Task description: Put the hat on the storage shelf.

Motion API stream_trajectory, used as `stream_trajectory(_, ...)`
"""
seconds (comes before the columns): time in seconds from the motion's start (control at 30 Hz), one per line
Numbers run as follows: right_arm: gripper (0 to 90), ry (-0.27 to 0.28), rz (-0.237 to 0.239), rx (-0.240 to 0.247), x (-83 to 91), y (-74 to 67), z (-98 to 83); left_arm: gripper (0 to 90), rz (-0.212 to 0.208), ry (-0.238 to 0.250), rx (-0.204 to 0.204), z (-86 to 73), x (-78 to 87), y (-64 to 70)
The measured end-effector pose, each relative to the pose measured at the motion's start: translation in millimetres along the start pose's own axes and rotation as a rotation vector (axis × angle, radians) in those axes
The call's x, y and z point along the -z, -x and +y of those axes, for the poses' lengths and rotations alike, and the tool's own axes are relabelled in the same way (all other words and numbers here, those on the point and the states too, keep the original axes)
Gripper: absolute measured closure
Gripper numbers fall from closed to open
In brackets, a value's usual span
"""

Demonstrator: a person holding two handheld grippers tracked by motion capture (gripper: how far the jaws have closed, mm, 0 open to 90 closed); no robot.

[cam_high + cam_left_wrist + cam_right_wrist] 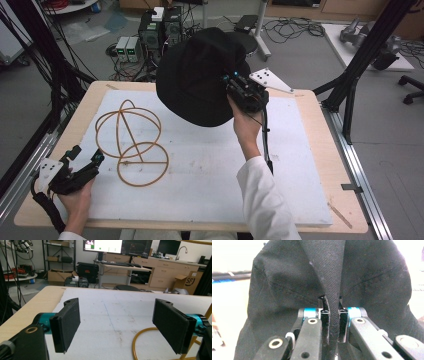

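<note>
High view: wire stand (132, 145) lies beside lifted black hat (200, 75).

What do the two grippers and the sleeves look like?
Both grippers, left gripper and right gripper, are black with teal joints, flat black pads and a grey three-cornered plate with dark dots. A black cable trails off. The sleeve is white.

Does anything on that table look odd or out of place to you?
Nothing looks spilled or broken. The black fabric hat hangs in the air, pinched by its brim in the right gripper. The orange wire-hoop stand rests on the white board without it.
</note>
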State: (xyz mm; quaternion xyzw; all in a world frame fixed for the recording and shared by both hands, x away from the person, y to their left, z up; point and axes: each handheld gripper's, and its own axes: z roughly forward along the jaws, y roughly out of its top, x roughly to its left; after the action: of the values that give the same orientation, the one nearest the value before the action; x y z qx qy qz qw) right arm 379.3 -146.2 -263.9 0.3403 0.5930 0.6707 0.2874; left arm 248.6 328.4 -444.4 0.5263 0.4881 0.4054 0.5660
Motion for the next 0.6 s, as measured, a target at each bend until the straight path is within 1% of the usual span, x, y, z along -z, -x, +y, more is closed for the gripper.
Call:
stream_trajectory(0.07,86.6,0.032,0.026,-0.019,3.9,-2.7,4.0,22.4,0.001,0.0,0.002,-0.2,0.0,0.0)
stream_trajectory(0.13,86.6,0.05,0.049,-0.034,6.1,-5.9,7.6,22.4,-0.001,-0.001,0.002,-0.2,-0.1,0.3)
stream_trajectory(0.2,86.6,0.061,0.081,-0.032,8.4,-13.3,12.9,22.4,-0.002,-0.002,0.0,-0.2,-0.2,0.5)
stream_trajectory(0.23,86.6,0.061,0.081,-0.032,8.4,-13.3,12.9,22.4,-0.002,-0.003,0.0,-0.2,-0.2,0.7)
stream_trajectory(0.27,86.6,0.068,0.104,-0.026,9.1,-19.6,16.4,22.4,-0.002,-0.005,0.0,-0.3,-0.3,0.8)
stream_trajectory(0.37,86.6,0.078,0.15,-0.019,9.2,-31.1,22.2,22.4,-0.003,-0.004,0.001,-0.3,-0.3,0.9)
stream_trajectory(0.4,86.6,0.078,0.15,-0.019,9.2,-31.1,22.2,22.4,-0.003,-0.004,0.001,-0.3,-0.3,1.0)
stream_trajectory(0.43,86.6,0.082,0.166,-0.016,9.0,-35.1,24.0,22.4,-0.003,-0.004,0.002,-0.3,-0.3,1.0)
stream_trajectory(0.47,86.6,0.081,0.198,-0.016,8.3,-43.5,26.9,22.4,-0.003,-0.004,0.002,-0.3,-0.3,0.9)
stream_trajectory(0.5,86.6,0.087,0.218,-0.01,7.6,-47.8,27.9,22.4,-0.003,-0.005,0.002,-0.3,-0.3,0.9)
stream_trajectory(0.53,86.6,0.087,0.218,-0.01,7.6,-47.8,27.9,22.4,-0.003,-0.005,0.002,-0.3,-0.3,0.8)
stream_trajectory(0.6,86.6,0.086,0.254,0.0,6.8,-56.3,29.6,22.4,-0.002,-0.005,0.001,-0.3,-0.3,0.7)
